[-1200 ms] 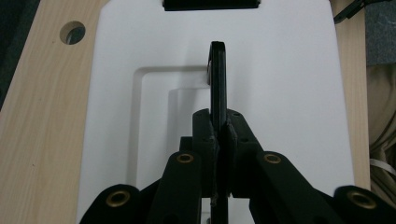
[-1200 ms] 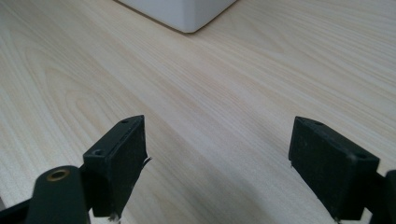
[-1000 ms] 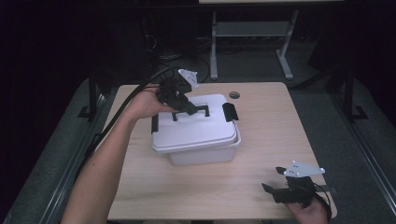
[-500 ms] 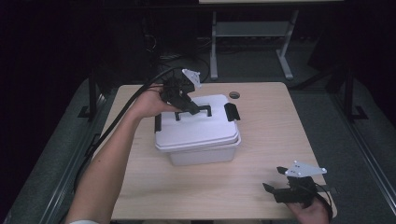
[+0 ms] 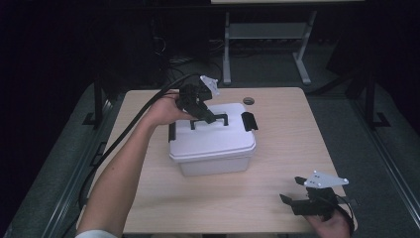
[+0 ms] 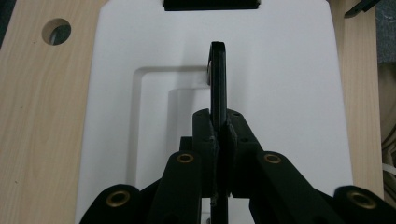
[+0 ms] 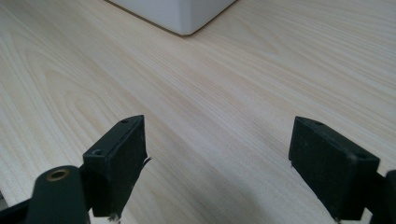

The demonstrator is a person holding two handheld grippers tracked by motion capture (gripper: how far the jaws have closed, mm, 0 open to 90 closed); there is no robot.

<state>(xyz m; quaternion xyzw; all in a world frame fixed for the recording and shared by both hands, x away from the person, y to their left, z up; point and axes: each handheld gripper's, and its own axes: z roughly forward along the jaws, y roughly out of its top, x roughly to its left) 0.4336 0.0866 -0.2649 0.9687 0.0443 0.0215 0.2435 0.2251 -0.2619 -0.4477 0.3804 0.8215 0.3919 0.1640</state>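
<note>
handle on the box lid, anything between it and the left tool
Nothing visible. The left tool is already shut on the black handle, which stands up from the white lid. The right tool is open, apart from the box.

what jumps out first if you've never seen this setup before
A white plastic storage box with black side latches sits mid-table on the light wooden table. The left gripper is clamped on the box lid's black carry handle, which stands upright between its jaws. Near the table's front right corner, the right gripper rests with jaws wide open, holding nothing.
</note>
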